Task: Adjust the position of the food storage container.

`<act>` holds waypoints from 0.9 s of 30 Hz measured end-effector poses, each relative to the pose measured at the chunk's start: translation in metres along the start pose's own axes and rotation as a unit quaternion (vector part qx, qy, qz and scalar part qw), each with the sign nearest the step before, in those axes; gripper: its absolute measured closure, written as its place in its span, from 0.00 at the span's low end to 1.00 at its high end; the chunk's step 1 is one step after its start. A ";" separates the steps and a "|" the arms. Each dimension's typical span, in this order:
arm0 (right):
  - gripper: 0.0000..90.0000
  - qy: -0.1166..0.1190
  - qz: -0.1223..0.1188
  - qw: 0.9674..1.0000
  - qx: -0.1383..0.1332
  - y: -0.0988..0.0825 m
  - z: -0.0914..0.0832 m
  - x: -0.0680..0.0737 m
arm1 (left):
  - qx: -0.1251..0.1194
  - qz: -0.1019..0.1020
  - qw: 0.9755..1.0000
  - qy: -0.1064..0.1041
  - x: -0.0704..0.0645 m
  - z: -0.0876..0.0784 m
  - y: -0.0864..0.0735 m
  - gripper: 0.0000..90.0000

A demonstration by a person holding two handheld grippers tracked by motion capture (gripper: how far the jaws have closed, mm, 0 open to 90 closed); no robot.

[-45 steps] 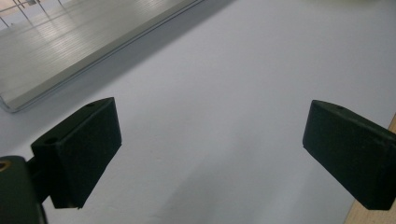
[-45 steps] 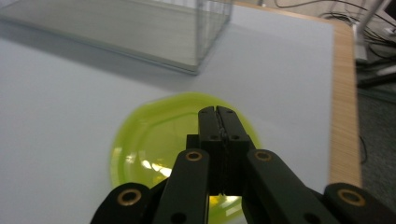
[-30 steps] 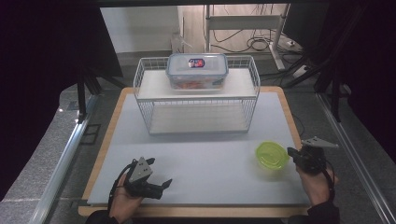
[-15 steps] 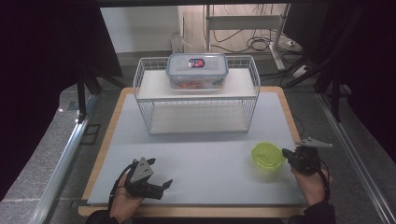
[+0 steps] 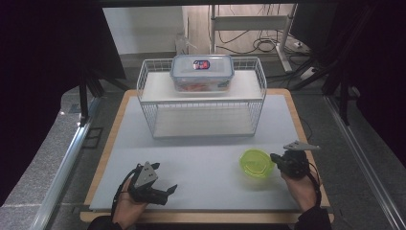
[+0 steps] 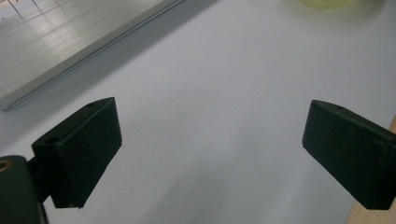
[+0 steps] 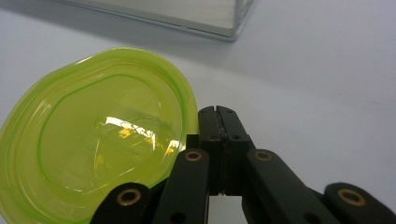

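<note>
Much bare mat (image 5: 201,163) beside bowl (image 5: 256,163).

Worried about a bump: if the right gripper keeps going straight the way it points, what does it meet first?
Probably the green bowl: the right gripper, jaws shut, points left at its rim and already looks beside or against it.

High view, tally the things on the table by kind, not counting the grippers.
Green bowl: 1
Wire rack: 1
Clear lidded container on the rack: 1
Total: 3
</note>
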State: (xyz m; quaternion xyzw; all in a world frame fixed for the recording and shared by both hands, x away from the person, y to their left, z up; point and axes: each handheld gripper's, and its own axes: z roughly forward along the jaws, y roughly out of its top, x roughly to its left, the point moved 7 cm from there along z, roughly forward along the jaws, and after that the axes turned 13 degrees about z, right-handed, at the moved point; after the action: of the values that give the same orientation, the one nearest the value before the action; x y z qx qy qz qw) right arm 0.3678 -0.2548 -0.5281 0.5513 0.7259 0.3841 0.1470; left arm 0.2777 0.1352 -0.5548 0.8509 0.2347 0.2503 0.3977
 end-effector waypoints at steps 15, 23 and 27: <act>1.00 0.042 -0.033 0.999 0.011 0.001 0.023 0.051 | 0.004 0.001 1.000 -0.002 -0.001 0.001 0.000 0.05; 1.00 0.063 -0.047 0.997 0.015 0.002 0.034 0.075 | 0.005 0.001 1.000 -0.001 -0.001 0.001 -0.001 0.05; 1.00 0.080 -0.052 0.995 0.020 0.003 0.042 0.092 | 0.005 0.001 1.000 -0.001 -0.001 0.001 -0.001 0.05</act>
State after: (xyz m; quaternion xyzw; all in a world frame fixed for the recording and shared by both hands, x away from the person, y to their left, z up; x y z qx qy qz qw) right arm 0.3645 -0.1540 -0.5349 0.4829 0.7707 0.4044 0.0970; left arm 0.2776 0.1346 -0.5560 0.8534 0.2343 0.2487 0.3936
